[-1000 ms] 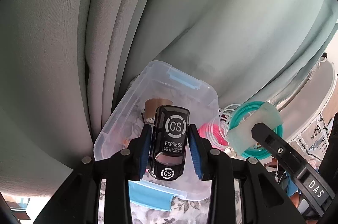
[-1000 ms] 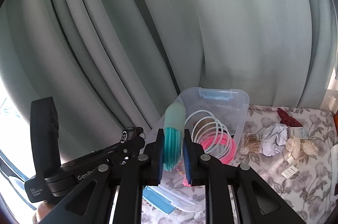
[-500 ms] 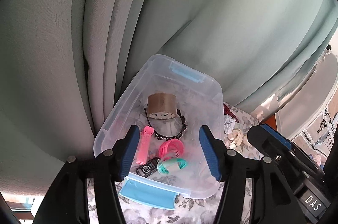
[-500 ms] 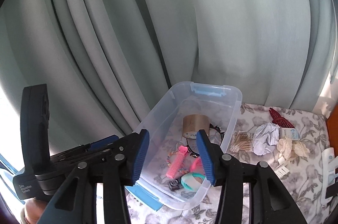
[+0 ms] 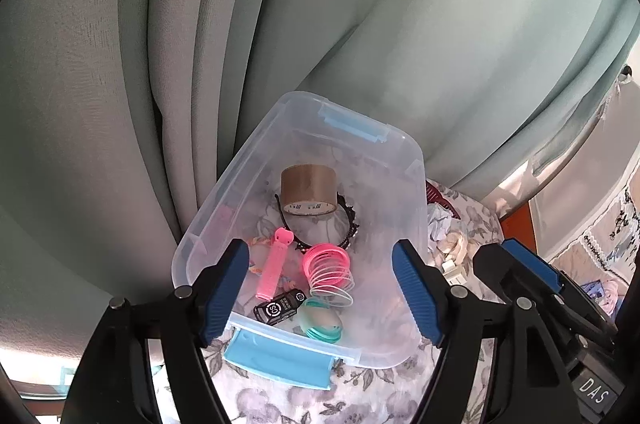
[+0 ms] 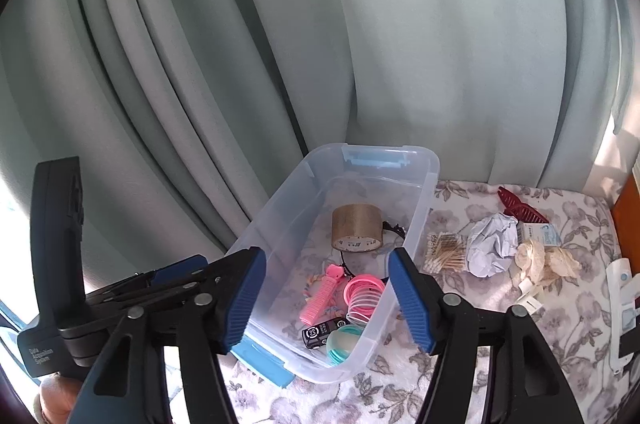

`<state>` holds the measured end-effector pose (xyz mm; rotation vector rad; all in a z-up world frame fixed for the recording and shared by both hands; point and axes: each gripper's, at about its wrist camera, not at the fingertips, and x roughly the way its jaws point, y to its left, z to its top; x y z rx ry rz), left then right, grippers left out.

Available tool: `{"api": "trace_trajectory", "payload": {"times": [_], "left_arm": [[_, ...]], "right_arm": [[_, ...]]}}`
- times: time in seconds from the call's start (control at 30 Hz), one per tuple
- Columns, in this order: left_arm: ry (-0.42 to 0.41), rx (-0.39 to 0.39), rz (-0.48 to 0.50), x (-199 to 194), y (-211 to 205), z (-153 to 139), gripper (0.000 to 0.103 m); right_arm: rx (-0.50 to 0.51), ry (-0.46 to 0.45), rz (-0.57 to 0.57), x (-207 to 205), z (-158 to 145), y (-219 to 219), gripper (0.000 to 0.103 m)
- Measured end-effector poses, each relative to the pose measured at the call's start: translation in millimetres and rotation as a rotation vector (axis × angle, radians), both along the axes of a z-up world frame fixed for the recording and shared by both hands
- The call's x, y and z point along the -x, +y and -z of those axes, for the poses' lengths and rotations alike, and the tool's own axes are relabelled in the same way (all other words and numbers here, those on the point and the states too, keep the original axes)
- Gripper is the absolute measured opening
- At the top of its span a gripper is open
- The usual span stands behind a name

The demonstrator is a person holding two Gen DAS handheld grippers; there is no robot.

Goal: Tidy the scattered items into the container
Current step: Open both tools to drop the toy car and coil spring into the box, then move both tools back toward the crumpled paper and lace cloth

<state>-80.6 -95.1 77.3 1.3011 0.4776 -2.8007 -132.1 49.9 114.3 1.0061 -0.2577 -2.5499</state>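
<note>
While both my grippers hang over the bin with nothing in them, these are my worries and my bearings:

Left gripper [image 5: 320, 288]: jaws opening, already spread wide, nothing between the pads; I see the bin floor through the gap

Right gripper [image 6: 326, 298]: jaws opening too, wide and bare; nothing gripped

Container [image 5: 416, 160]: clear plastic bin with blue latches, standing on the floral cloth [image 6: 460, 376] against the grey-green curtain [image 6: 360, 24], below and ahead of both my grippers

Already inside: brown tape roll [image 5: 308, 190], pink comb-like clip [image 5: 274, 266], pink-and-white spring toy [image 5: 330, 266], black toy car [image 5: 280, 308], teal coil [image 5: 322, 322]; the car and the teal coil lie touching at the near end, below the gap of each gripper

Left to tidy: cotton swabs [image 6: 444, 252], crumpled paper ball [image 6: 490, 244], dark red hair claw [image 6: 518, 204], cream lace scrap [image 6: 546, 258], all on the cloth to the right of the bin, well apart from my fingers

Risk, collision: my two grippers sit close together, so I judge a swing toward the pile could knock one against the other

Risk, bin: a spread pad carried low could catch the near rim and drag the light bin across the cloth

Risk, grasp: loose swabs may scatter and the lace may slip if I pinch them carelessly
</note>
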Motion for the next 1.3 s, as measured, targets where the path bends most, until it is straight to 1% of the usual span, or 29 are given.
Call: {"api": "trace_trajectory", "payload": {"times": [0.13,0.2,0.33,0.4,0.5,0.63,0.77,1.03,1.13,1.3], "left_arm": [[-0.008,0.018,0.009,0,8,2,0.075],[-0.011,0.021,0.015,1,11,3,0.075],[-0.016,0.037,0.029,3,22,3,0.075],[-0.019,0.044,0.038,4,28,3,0.076],[-0.020,0.062,0.055,8,40,2,0.076],[-0.023,0.087,0.070,16,61,0,0.076],[-0.010,0.121,0.087,22,86,-4,0.076],[0.000,0.187,0.115,29,129,-2,0.076],[-0.001,0.189,0.125,32,142,1,0.076],[-0.001,0.192,0.145,36,162,11,0.078]], "right_arm": [[0.001,-0.002,0.012,3,7,7,0.077],[0.002,-0.001,0.022,3,9,11,0.083],[0.009,-0.005,0.054,4,13,24,0.091],[0.022,-0.010,0.073,4,15,34,0.098],[0.051,-0.008,0.095,3,18,50,0.103],[0.087,0.007,0.109,2,20,72,0.103],[0.086,0.060,0.133,-4,18,92,0.103],[0.121,0.059,0.194,-10,25,132,0.103],[0.126,0.077,0.222,-12,31,144,0.103],[0.133,0.075,0.270,-17,38,166,0.103]]}}
